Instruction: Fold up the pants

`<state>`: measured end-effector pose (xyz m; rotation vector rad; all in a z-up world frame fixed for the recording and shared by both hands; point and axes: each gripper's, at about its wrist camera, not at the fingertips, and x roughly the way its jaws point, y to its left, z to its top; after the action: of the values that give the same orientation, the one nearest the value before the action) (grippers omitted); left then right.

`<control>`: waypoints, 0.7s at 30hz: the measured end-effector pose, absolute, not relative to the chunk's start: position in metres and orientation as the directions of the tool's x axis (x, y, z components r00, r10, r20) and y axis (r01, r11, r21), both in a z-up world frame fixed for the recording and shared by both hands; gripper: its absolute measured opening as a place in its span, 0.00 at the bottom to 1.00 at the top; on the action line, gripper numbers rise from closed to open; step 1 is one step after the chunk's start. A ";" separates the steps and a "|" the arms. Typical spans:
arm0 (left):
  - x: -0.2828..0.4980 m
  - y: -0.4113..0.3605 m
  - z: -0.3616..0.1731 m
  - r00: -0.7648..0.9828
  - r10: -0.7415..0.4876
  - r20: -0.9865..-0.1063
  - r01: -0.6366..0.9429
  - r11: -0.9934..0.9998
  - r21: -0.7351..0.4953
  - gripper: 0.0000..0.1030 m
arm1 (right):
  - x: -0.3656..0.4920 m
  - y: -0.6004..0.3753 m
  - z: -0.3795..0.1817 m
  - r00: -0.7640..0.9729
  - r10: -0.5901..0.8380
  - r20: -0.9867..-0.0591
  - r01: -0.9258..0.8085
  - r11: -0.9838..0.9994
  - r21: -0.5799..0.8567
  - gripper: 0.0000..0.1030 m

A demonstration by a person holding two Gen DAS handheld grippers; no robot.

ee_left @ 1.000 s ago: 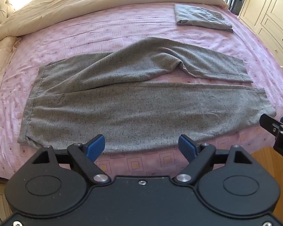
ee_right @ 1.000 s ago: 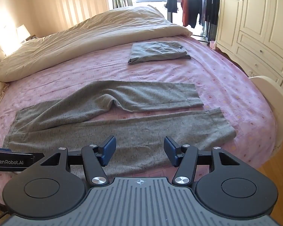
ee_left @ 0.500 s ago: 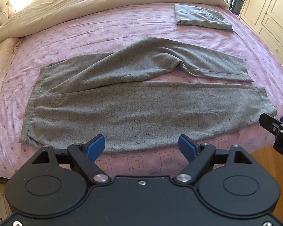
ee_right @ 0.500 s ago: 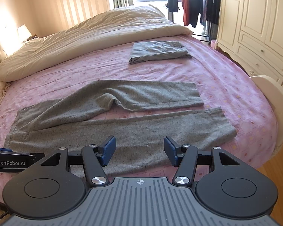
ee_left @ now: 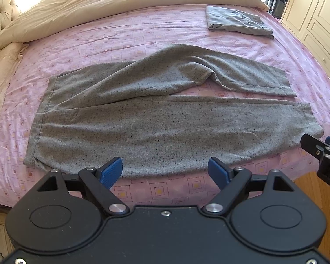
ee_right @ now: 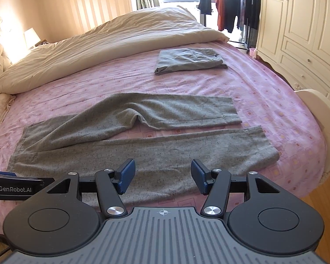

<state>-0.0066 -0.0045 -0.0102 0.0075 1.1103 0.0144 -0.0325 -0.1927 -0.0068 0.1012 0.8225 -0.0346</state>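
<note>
The left gripper (ee_left: 165, 171) hangs level at the bed's near edge, jaws spread wide and empty. Beside it, the right gripper (ee_right: 162, 176) gapes likewise. Beyond both, the grey pants (ee_left: 165, 121) lie unfolded across the pink sheet (ee_left: 125, 33), legs parted.

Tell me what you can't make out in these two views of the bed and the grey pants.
- Near hem of the grey pants: left wrist view, partly hidden behind the left gripper.
- Right gripper: in the left view, cut off by the right edge.
- Folded grey garment: too far to tell what it is.
- Hanging clothes: backlit, details lost.
</note>
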 end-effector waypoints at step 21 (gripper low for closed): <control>0.001 0.000 -0.014 0.413 0.035 -0.910 -0.025 0.999 0.027 0.82 | -0.024 -0.193 -0.016 0.655 0.050 -0.754 0.073 0.989 0.130 0.53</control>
<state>0.0013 0.0001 -0.0145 0.0097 1.1443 0.0380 -0.0241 -0.1930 -0.0162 0.1535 0.8574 -0.0130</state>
